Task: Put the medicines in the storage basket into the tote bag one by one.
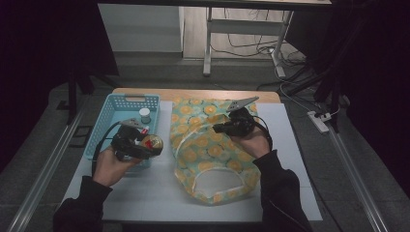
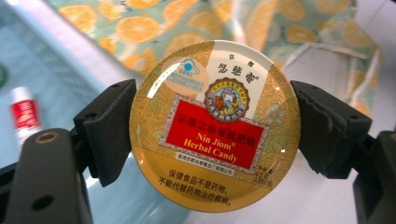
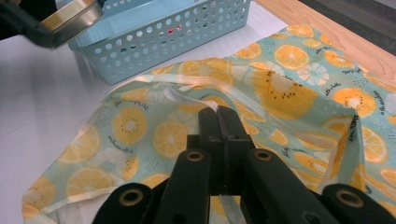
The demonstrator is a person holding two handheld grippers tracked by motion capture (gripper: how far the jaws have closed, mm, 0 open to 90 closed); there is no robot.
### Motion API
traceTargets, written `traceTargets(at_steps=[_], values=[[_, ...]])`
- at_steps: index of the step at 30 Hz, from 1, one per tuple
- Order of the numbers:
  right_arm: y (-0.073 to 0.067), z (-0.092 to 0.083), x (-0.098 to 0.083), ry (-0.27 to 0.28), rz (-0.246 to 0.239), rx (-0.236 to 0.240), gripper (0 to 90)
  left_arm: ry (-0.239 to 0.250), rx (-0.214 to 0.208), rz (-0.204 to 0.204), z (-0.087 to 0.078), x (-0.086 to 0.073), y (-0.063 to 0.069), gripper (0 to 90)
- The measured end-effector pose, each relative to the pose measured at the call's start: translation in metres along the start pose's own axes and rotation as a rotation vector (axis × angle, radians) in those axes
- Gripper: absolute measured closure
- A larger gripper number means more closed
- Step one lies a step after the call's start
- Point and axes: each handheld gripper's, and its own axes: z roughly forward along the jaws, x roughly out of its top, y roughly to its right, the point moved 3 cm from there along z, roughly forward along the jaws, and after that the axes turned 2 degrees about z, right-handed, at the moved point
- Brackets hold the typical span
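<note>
A round gold candy tin (image 2: 215, 84) with a red label sits between the pads of my left gripper (image 2: 212, 135), which is shut on its rim. In the high view that tin (image 1: 153, 143) hangs over the right edge of the blue basket (image 1: 109, 113), held by the left gripper (image 1: 150, 146). An orange-print fabric bag (image 1: 208, 154) lies on the middle of the table. My right gripper (image 1: 218, 128) is shut on the bag's lifted upper edge. The right gripper view has its jaws (image 3: 219, 116) pressed together on a pale strip of the bag (image 3: 289, 93), with the tin (image 3: 70, 16) at top left.
The perforated blue basket (image 3: 187, 42) stands at the left on a white mat (image 1: 145, 193). A small capped bottle (image 1: 144, 115) stands in it, and a red-and-white tube (image 2: 23, 114) lies in it. The wooden table edge (image 1: 193, 93) runs along the far side.
</note>
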Motion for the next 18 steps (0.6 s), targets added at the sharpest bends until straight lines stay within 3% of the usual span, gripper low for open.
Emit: traceTargets(at_steps=[18], values=[[0.001,0.002,-0.001,0.001,0.004,-0.004,90.0,-0.009,-0.092,0.076,0.034,0.026,0.044,20.3]])
